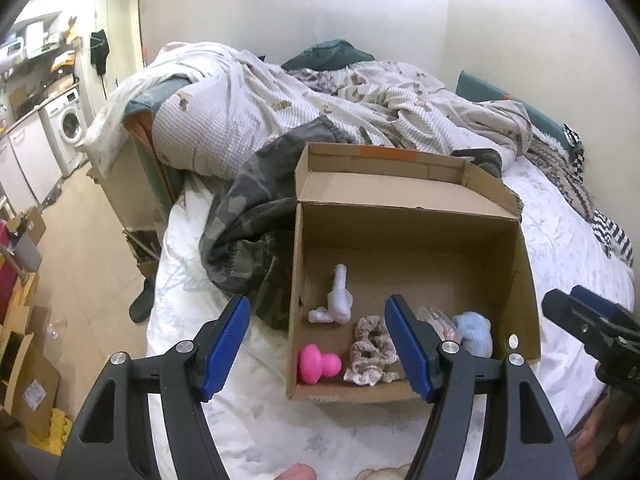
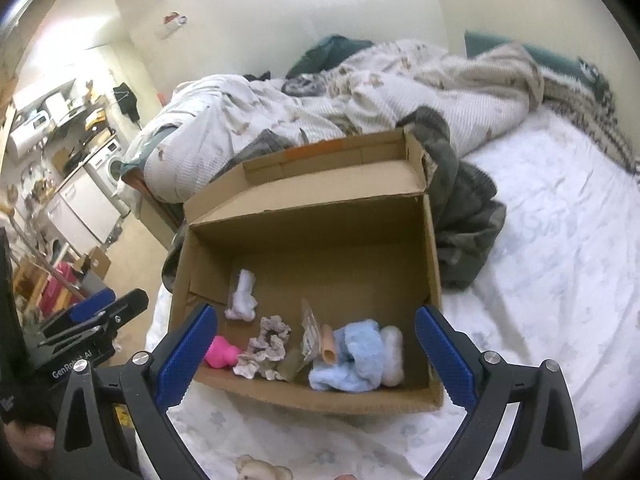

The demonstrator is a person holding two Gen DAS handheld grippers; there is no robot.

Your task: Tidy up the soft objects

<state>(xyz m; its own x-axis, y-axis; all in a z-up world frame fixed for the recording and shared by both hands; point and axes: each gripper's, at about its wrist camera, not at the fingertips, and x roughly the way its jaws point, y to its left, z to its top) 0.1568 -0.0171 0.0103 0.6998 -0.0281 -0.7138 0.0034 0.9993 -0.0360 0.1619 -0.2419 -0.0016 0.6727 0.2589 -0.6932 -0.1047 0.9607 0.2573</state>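
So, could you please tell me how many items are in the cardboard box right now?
6 visible: white toy toward the back left, pink toy, scrunchie, plastic packet, blue plush, white plush along the front. More may be hidden.

Both grippers are hovering at the near edge of the cardboard box (image 1: 408, 236), jaws spread wide and gripping nothing: the left gripper (image 1: 318, 346) at its near-left corner, the right gripper (image 2: 316, 354) over its near wall.

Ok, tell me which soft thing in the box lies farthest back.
The white plush piece: it lies alone behind the pink toy, scrunchie and blue fluffy item along the front wall.
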